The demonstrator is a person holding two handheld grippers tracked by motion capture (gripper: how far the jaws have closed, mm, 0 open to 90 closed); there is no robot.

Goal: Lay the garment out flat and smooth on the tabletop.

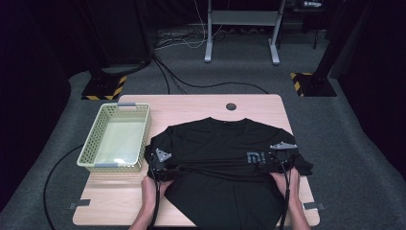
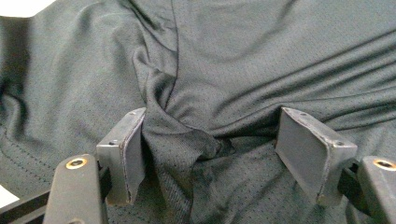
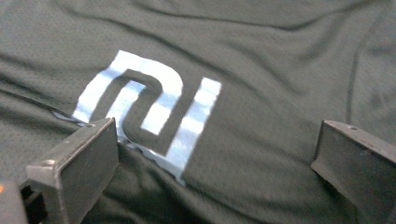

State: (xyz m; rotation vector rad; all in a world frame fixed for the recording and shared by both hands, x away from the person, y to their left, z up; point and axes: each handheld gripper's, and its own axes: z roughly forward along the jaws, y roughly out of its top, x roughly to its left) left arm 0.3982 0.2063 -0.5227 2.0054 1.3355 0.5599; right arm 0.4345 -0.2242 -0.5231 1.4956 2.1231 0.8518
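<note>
Black shirt (image 1: 225, 143) lies mid-table, near hem hanging past the table (image 1: 191, 108) front edge; basket (image 1: 117, 136) just left of the shirt, bare wood beyond its collar. Left gripper (image 2: 210, 149) at the shirt's left side, jaws wide, a bunched fold between them against 1 pad. Right gripper (image 3: 215, 168) beside the shirt's logo (image 3: 149, 109), jaws wide, holding nothing. Both hands low, near the front edge.

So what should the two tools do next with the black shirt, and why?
Probably shut both tools on the cloth. The left tool and right tool rest on the black shirt with jaws apart, a bunched fold lying between the left one's jaws. The lower part already looks folded up, so gripping would let the fold go on.
</note>
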